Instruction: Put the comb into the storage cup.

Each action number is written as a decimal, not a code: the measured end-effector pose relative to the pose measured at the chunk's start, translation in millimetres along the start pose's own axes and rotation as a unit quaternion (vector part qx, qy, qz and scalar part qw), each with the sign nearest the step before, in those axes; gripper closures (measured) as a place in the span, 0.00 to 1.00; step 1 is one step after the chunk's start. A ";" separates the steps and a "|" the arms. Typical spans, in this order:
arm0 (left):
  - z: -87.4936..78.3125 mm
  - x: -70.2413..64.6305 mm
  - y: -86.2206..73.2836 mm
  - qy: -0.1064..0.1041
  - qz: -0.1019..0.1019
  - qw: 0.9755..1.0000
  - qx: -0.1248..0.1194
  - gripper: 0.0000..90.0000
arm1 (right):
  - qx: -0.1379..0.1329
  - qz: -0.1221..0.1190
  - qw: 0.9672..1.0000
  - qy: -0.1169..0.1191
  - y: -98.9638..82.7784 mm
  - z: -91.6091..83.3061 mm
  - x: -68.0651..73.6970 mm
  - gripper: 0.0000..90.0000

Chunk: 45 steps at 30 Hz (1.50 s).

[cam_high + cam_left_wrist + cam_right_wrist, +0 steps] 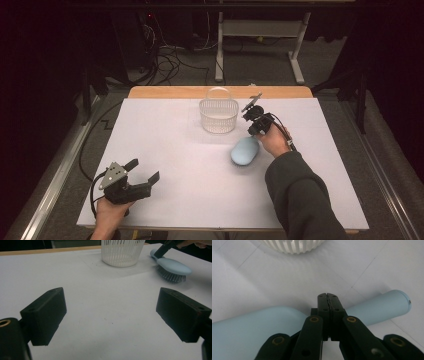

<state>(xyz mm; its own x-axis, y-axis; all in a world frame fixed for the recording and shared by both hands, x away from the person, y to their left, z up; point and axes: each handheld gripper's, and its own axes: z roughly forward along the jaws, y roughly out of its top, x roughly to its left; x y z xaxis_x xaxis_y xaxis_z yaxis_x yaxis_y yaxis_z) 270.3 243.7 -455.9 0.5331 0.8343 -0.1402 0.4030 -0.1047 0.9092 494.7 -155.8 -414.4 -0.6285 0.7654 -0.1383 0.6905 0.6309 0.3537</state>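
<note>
White tabletop; hairbrush beneath right gripper jaws

A lab: dark room, white-covered table, loose cables on grey carpet, metal desk frame behind.

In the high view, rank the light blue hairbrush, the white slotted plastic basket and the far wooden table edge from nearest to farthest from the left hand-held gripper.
1. Light blue hairbrush: lying mid-table, to the right of the left hand-held gripper.
2. White slotted plastic basket: standing farther back, just beyond the brush.
3. Wooden table edge: the bare strip along the far side, behind the basket.
</note>
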 end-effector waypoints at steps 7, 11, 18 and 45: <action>-0.3 -0.4 -0.1 0.000 0.000 1.000 0.000 0.10 | -0.003 0.001 1.000 0.003 -3.7 -1.0 0.0 1.00; -0.3 -0.3 -0.2 0.000 0.000 1.000 -0.001 0.10 | -0.001 -0.001 1.000 0.003 -4.1 -1.2 -1.3 1.00; -0.4 -0.2 -0.1 0.000 0.000 1.000 -0.001 0.10 | 0.000 0.008 1.000 0.000 -4.7 -0.1 -4.1 1.00; -0.1 -0.3 -0.4 -0.002 -0.002 1.000 0.000 0.10 | 0.005 0.028 1.000 -0.002 -16.7 -1.9 -14.3 1.00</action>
<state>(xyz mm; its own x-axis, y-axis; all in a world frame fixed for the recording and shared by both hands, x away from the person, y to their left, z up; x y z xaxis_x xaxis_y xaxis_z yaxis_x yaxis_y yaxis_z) 269.9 243.5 -456.2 0.5350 0.8324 -0.1447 0.4039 -0.1016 0.9091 491.4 -177.6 -416.6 -0.5877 0.7998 -0.1225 0.7281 0.5888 0.3512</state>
